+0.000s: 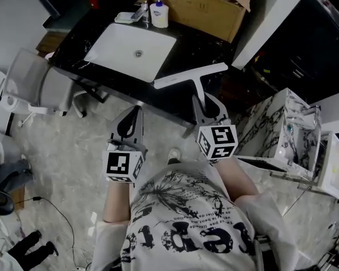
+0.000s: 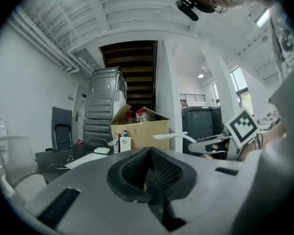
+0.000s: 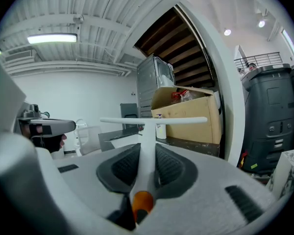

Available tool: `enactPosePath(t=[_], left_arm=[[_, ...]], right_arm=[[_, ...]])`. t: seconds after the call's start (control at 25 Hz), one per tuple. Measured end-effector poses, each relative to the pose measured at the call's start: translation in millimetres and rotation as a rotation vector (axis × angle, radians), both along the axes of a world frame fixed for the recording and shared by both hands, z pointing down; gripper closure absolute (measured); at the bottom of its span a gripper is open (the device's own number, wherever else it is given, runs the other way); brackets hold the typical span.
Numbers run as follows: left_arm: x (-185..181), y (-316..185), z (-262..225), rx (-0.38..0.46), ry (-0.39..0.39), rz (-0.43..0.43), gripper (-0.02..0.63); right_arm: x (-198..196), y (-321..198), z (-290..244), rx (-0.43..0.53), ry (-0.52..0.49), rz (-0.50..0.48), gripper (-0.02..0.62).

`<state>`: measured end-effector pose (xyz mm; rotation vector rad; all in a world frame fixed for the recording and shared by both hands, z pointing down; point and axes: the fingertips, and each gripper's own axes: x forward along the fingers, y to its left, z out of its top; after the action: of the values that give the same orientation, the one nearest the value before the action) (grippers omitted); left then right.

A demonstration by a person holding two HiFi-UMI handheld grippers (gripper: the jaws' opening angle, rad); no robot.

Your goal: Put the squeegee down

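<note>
My right gripper [image 1: 201, 99] is shut on the handle of a white T-shaped squeegee [image 1: 190, 75]. Its blade hangs crosswise over the front edge of the black countertop [image 1: 206, 47]. In the right gripper view the handle [image 3: 148, 131] runs straight out between the pads, with an orange end at the back of the jaws. My left gripper [image 1: 135, 113] is beside it to the left, over the floor, shut with nothing in it. The left gripper view shows its pads [image 2: 159, 165] meeting at the tip, and the squeegee [image 2: 169, 136] off to the right.
A white sink [image 1: 130, 49] is set in the countertop, with a soap bottle [image 1: 159, 13] and a cardboard box [image 1: 186, 4] behind it. A white chair [image 1: 28, 83] stands at the left. A marbled cabinet [image 1: 282, 126] stands at the right.
</note>
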<state>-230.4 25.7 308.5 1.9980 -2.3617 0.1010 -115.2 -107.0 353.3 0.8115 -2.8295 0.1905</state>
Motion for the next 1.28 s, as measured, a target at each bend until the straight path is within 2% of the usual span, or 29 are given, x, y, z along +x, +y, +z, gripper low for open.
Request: enactPosePath(t=[0.48, 0.76, 1.0, 1.28], left_arm=[[-18.8, -93.3, 17.3, -0.013, 0.023, 0.161, 0.594], [-40.8, -158.5, 24.0, -0.049, 0.038, 0.314, 0.594], [-69.9, -207.3, 30.7, -0.084, 0.068, 0.425, 0.594], [-102.1, -240.5, 44.9, -0.108, 0.077, 0.507, 0.594]], right_arm=[[-2.6, -79.5, 21.6, -0.028, 0.036, 0.172, 0.523], [-7.6, -125.0, 45.5, -0.124, 0.060, 0.335, 0.523], [-29.5, -154.8, 72.1, -0.236, 0.093, 0.440, 0.523], [-53.8, -179.6, 104.0, -0.307, 0.141, 0.527, 0.523]])
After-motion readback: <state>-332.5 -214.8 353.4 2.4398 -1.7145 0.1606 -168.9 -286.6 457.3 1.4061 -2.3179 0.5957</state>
